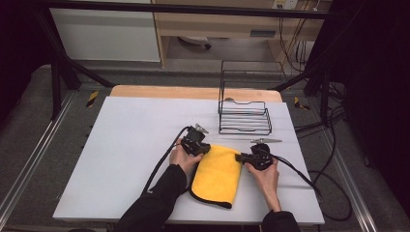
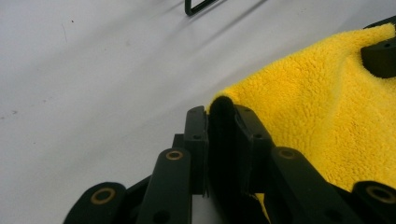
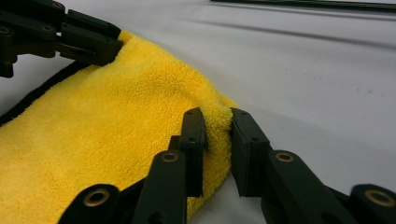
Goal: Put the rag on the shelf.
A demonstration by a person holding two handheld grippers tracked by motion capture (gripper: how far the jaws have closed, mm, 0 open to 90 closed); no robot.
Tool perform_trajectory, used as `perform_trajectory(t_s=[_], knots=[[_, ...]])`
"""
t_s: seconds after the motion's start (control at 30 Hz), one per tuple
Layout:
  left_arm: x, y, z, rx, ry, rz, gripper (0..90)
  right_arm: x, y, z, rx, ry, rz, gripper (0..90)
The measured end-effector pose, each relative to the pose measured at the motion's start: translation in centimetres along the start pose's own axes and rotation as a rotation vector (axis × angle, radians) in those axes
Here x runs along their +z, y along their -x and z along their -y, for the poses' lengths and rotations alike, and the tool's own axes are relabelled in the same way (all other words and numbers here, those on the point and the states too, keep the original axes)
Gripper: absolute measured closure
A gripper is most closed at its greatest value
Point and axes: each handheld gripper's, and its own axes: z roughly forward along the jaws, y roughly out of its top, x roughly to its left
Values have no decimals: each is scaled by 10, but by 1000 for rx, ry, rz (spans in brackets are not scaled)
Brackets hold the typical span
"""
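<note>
A yellow fleece cloth [image 1: 217, 176] with a dark edge lies folded on the white table [image 1: 130, 145], near its front. My left gripper [image 1: 205, 149] is at the cloth's far left corner, shut on it. My right gripper [image 1: 239, 157] is shut on the far right corner. In the left gripper view the cloth [image 2: 317, 116] runs into the narrow gap of my left gripper [image 2: 220, 112], and the other gripper [image 2: 380, 56] sits at the top right. In the right gripper view a fold of cloth [image 3: 93, 126] is pinched in my right gripper [image 3: 218, 116].
A black wire rack [image 1: 244, 116] stands just beyond the grippers at the table's back right. Cables trail from both grippers toward the front and right edges. Bare white tabletop stretches to the left and behind the cloth.
</note>
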Motion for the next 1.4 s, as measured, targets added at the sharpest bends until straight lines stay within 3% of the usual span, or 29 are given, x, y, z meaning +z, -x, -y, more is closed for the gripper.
perform_trajectory(t_s=[0.3, 0.47, 0.6, 0.9, 1.23, 1.4], knots=[[-2, -6, 2, -41, 17, 40, 788, -1, 1, -1, 16, 9, -14, 833], [-12, -4, 5, -40, 67, 35, 801, -8, -1, -3, 6, 48, -30, 836], [-26, -3, 8, -42, 125, 39, 804, -16, -6, -6, -43, 93, -42, 836], [-51, 2, 13, -29, 216, 41, 804, -28, -16, -10, -87, 156, -57, 836], [-76, 8, 17, -20, 290, 35, 804, -44, -32, -15, -164, 221, -54, 836], [-85, 12, 18, -17, 316, 30, 803, -48, -36, -17, -176, 237, -55, 836]])
